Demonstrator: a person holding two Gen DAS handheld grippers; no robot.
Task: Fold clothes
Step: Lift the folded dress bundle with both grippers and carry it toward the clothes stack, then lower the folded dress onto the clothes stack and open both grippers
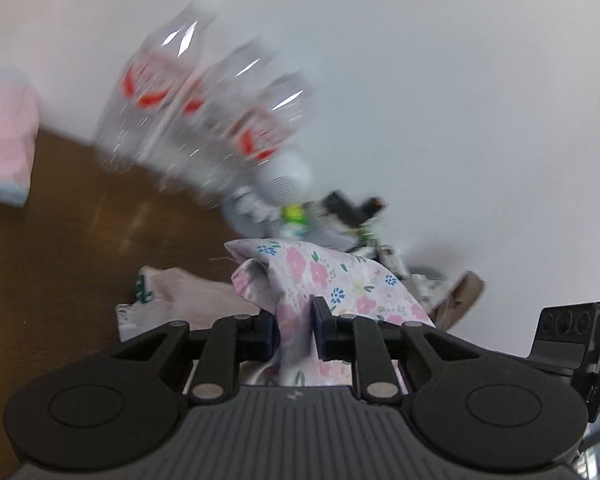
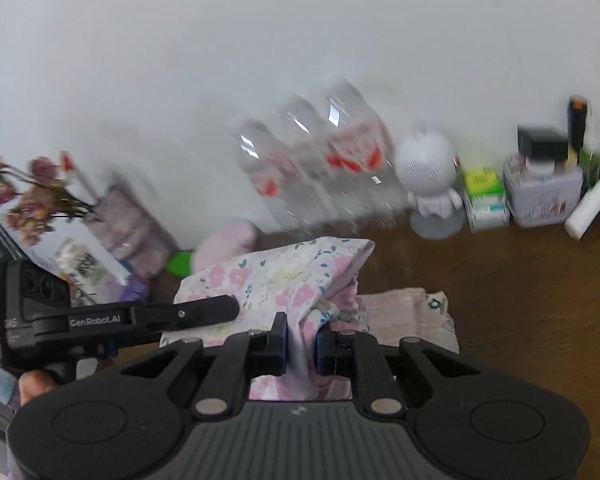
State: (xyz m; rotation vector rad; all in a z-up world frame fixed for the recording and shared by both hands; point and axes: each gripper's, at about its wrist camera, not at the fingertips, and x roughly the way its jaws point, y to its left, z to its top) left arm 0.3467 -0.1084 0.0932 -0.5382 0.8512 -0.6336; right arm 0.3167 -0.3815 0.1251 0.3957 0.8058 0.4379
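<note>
Between both jaws, floral garment (image 1: pixel 296 320)

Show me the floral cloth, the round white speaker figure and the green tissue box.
Floral cloth (image 2: pixel 260 280): right wrist view, on its lifted upper panel.
White speaker figure (image 2: pixel 426 160): right wrist view, on its round head.
Green tissue box (image 2: pixel 482 184): right wrist view, on its green top.

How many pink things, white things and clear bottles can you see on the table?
Pink things: 3: floral garment, folded pink cloth, pink cloth
White things: 2: round robot figure, small bottle
Clear bottles: 3, blurred
Total: 8
</note>
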